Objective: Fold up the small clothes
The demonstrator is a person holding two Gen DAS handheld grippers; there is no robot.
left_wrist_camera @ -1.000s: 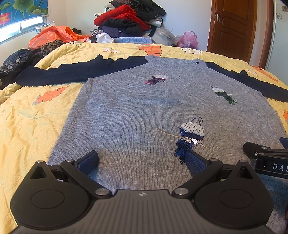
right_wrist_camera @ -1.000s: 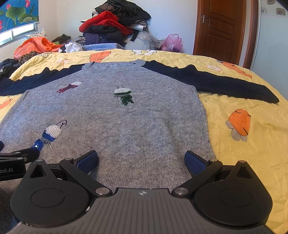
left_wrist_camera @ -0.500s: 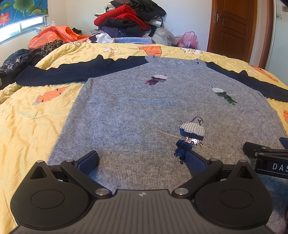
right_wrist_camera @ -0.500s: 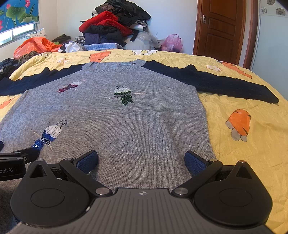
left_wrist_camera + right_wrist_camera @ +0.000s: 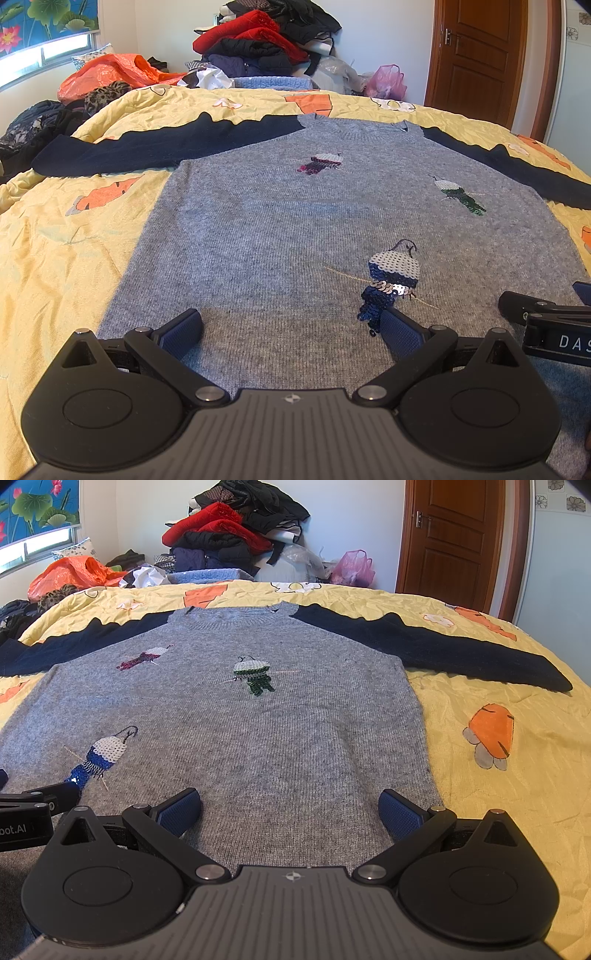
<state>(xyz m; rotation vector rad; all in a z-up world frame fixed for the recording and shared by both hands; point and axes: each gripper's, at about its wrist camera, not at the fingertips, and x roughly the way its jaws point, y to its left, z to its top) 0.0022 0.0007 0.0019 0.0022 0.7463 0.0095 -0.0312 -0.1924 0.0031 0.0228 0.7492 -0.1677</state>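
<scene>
A grey knit sweater point(image 5: 280, 229) point(image 5: 258, 738) with navy sleeves and sequin figures lies flat, face up, on the yellow bedspread point(image 5: 55, 258), both sleeves spread out sideways. My left gripper point(image 5: 291, 330) hovers open over the hem's left half, nothing between its blue pads. My right gripper point(image 5: 290, 808) is open over the hem's right half, also empty. Each gripper shows at the edge of the other's view: the right one point(image 5: 546, 325) and the left one point(image 5: 33, 808). The hem itself is hidden under the gripper bodies.
A tall pile of red, black and dark clothes point(image 5: 258, 44) sits beyond the bed's far side, with an orange plastic bag point(image 5: 110, 74) to the left and a pink bag point(image 5: 386, 79). Dark garments point(image 5: 29, 125) lie at the far left. A wooden door point(image 5: 454, 535) stands at the right.
</scene>
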